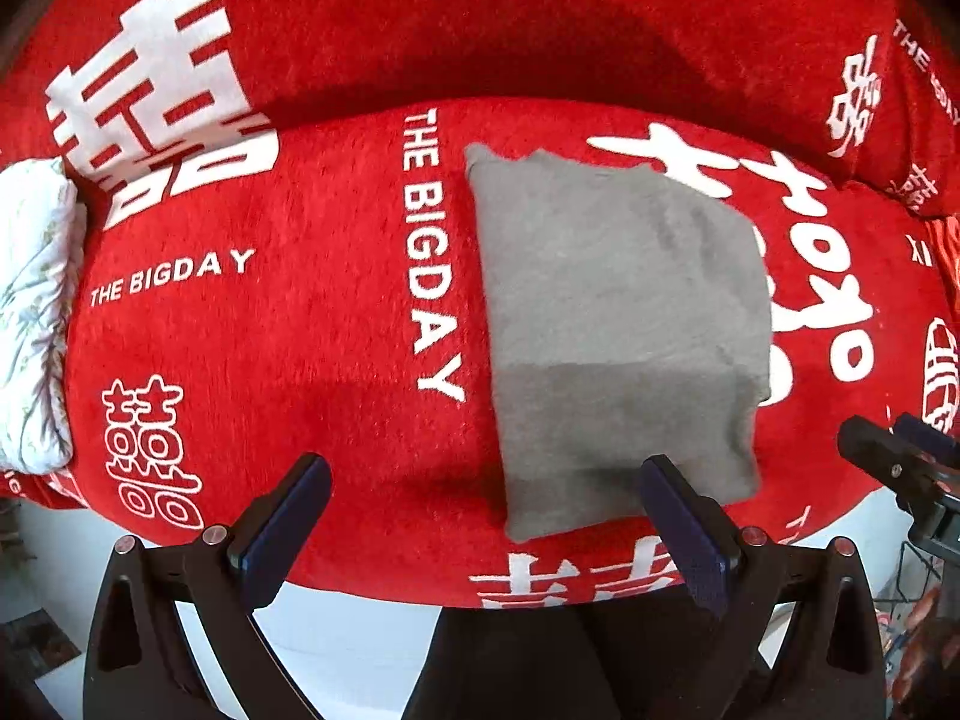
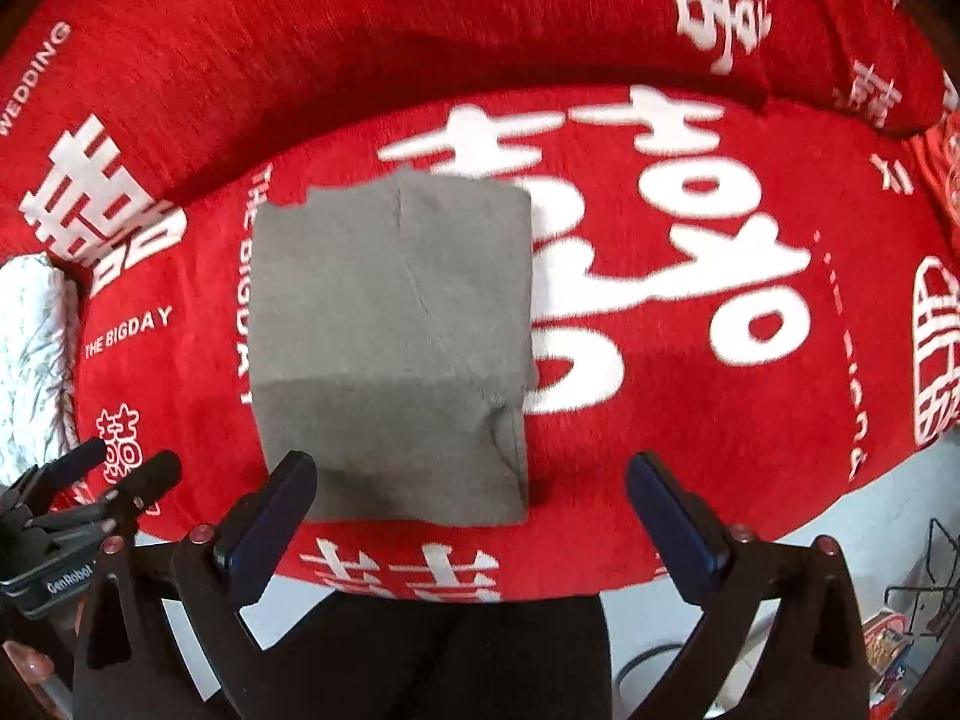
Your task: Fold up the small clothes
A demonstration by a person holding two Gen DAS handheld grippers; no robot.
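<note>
A grey garment [image 1: 618, 330] lies folded into a rough rectangle on the red blanket [image 1: 300, 330]; it also shows in the right wrist view [image 2: 390, 348]. My left gripper [image 1: 486, 492] is open and empty, held above the garment's near left corner. My right gripper [image 2: 471, 486] is open and empty, held above the garment's near edge. The right gripper's tips show at the right edge of the left wrist view [image 1: 888, 450]. The left gripper's tips show at the lower left of the right wrist view [image 2: 120, 474].
The red blanket [image 2: 690, 420] with white characters and "THE BIGDAY" print covers a sofa seat and backrest. A white floral cloth [image 1: 33, 312] lies at the left end. Light floor [image 1: 336, 642] lies below the seat's front edge. A wire rack [image 2: 924, 600] stands at lower right.
</note>
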